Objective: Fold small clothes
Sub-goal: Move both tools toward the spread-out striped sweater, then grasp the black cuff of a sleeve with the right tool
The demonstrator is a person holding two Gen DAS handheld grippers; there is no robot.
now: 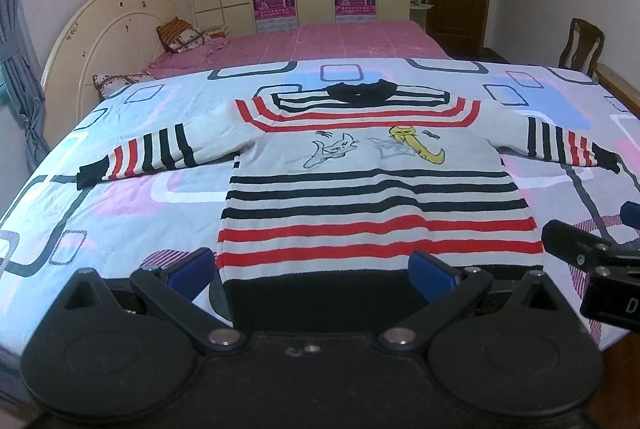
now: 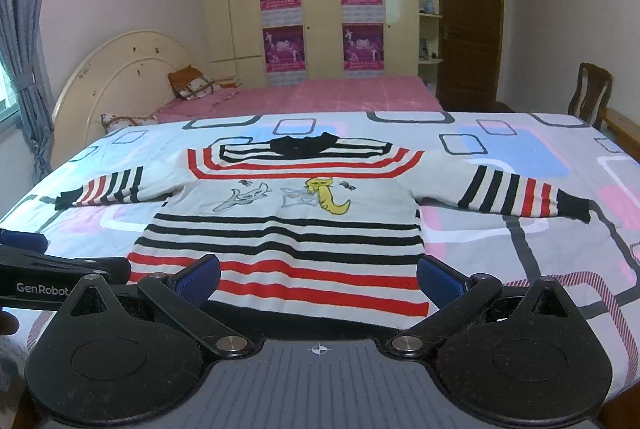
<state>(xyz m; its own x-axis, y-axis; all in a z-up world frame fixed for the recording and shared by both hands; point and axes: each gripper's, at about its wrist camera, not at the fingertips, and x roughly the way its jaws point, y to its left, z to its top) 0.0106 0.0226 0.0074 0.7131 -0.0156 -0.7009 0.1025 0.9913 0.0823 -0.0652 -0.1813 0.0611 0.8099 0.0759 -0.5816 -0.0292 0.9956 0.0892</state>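
A small striped sweater point(image 1: 372, 165) point(image 2: 288, 213), grey with black and red bands and two cartoon animals on the chest, lies flat and face up on the patterned bedspread point(image 1: 120, 197) point(image 2: 520, 241). Both sleeves are spread out sideways, the black collar pointing away. My left gripper point(image 1: 312, 269) hovers open over the left part of the black hem, nothing between its blue pads. My right gripper point(image 2: 318, 277) is open too, above the hem's middle and right part. In the left wrist view the right gripper point(image 1: 592, 249) shows at the right edge; the left gripper point(image 2: 48, 269) shows at the left edge of the right wrist view.
Beyond the bedspread lies a pink bed point(image 1: 328, 41) with pillows point(image 1: 182, 35) and a cream headboard point(image 1: 108, 29). A wardrobe with posters point(image 2: 320, 9) fills the back wall. A wooden chair point(image 2: 592, 89) stands at the far right, curtains point(image 2: 24, 49) hang at the left.
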